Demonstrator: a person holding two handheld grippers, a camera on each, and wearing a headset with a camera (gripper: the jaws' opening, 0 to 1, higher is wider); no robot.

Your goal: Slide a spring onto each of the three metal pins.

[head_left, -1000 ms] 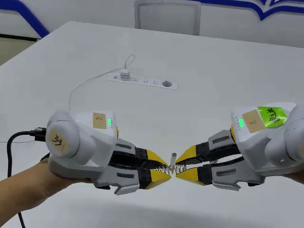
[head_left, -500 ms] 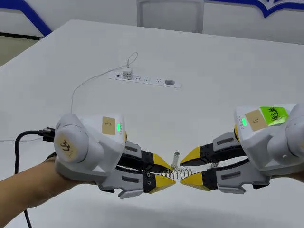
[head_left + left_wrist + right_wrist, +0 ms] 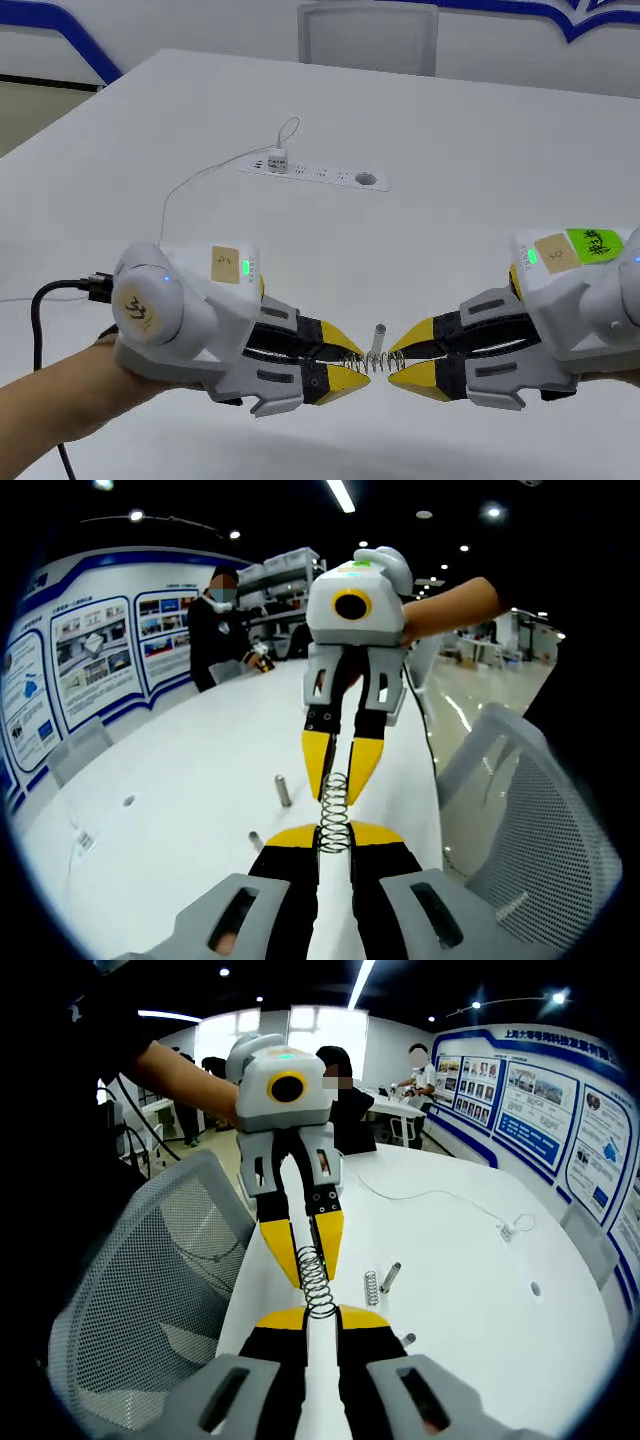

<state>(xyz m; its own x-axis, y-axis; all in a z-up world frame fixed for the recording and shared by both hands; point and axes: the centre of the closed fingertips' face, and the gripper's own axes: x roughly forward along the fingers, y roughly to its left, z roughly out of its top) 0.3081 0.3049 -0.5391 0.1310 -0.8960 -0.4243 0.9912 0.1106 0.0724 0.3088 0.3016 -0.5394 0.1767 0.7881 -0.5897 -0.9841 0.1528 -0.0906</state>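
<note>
Both tongs are clenched on the same spring (image 3: pixel 377 362) right now. My left tongs (image 3: pixel 362 365) pinch one end and my right tongs (image 3: pixel 392 366) pinch the other, so it spans the gap between the yellow tips, up off the table (image 3: pixel 430 130). A pin (image 3: pixel 379 335) stands upright just behind it. In the right gripper view there's a second spring (image 3: pixel 371 1287) on the table, just beside a pin.

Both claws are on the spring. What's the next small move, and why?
Likely release one end: the left claw and right claw each pinch an end of the spring near an upright pin, so no end is free to slip over it.
</note>
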